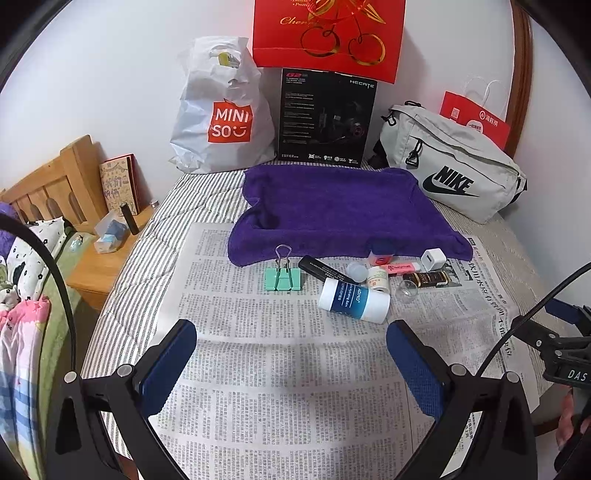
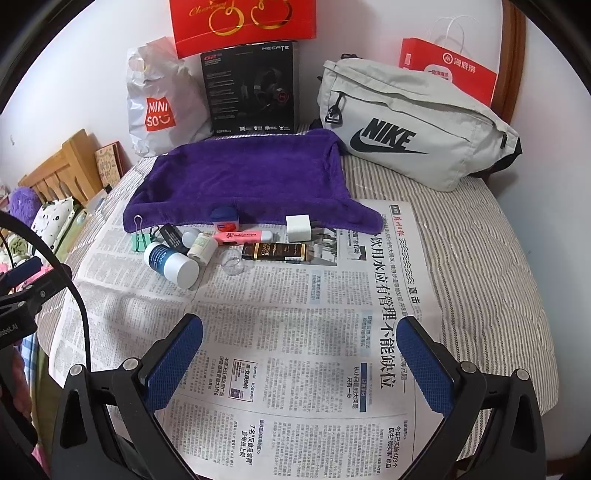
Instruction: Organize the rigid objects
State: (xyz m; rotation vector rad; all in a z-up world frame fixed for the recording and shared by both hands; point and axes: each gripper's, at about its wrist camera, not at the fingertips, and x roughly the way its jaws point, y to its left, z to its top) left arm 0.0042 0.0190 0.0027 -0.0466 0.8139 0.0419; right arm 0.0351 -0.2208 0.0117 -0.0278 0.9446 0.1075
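Note:
Small items lie in a loose cluster on newspaper in front of a purple towel: a green binder clip, a black tube, a blue-and-white bottle on its side, a small white jar, a pink marker, a white charger, a dark chocolate bar, a clear cap and a blue-lidded tub. My left gripper is open, well short of the bottle. My right gripper is open over bare newspaper, nothing between its fingers.
Against the wall stand a white Miniso bag, a black headset box, a red gift bag and a grey Nike pouch. A wooden bedside table with small items is at the left. Striped bedding surrounds the newspaper.

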